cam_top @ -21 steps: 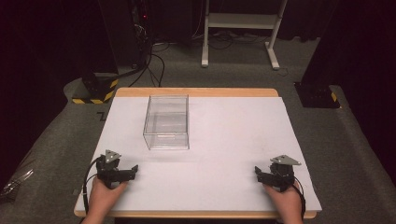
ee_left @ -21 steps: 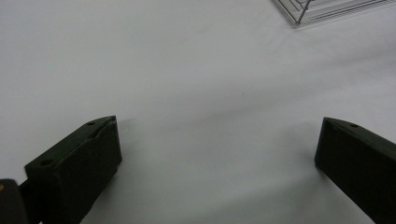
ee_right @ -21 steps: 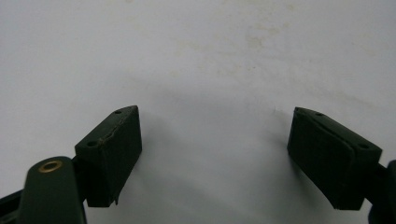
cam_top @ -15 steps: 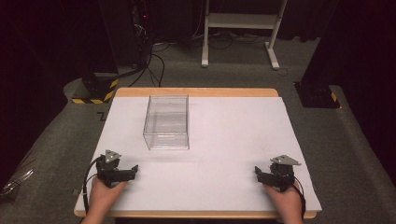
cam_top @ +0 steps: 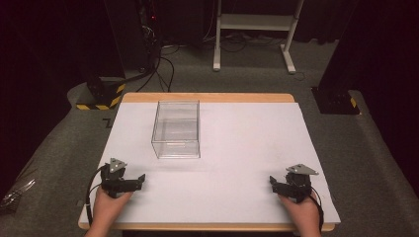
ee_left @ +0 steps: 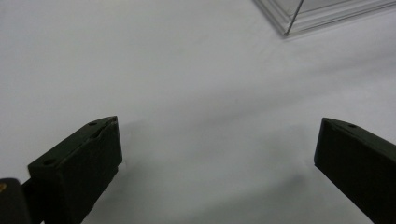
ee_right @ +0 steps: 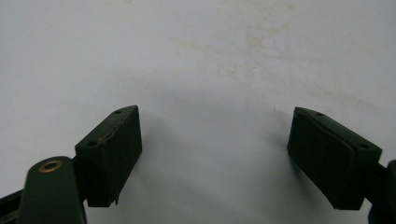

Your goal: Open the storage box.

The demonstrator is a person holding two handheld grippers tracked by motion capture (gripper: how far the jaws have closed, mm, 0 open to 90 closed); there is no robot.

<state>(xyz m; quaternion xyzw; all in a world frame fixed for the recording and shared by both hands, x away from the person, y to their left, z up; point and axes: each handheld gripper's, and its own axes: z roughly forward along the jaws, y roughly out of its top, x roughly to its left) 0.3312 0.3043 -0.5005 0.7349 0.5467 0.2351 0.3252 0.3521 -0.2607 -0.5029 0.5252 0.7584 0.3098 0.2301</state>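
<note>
resting at the near edge of the counter (cam_top: 257, 123), both tools sit with jaws spread wide and nothing between them. the left gripper (cam_top: 140, 179) lies near-left, the right gripper (cam_top: 272, 182) near-right. by my reading the work has not begun: the clear box (cam_top: 177, 129) stands untouched on the far-left part of the white surface, empty as far as i can see. it sits beyond the left gripper and slightly right of it, near but apart, and well apart from the right one.

Bright table (cam_top: 247, 143), dark surround; soft shadows, slight blur close-up.
</note>
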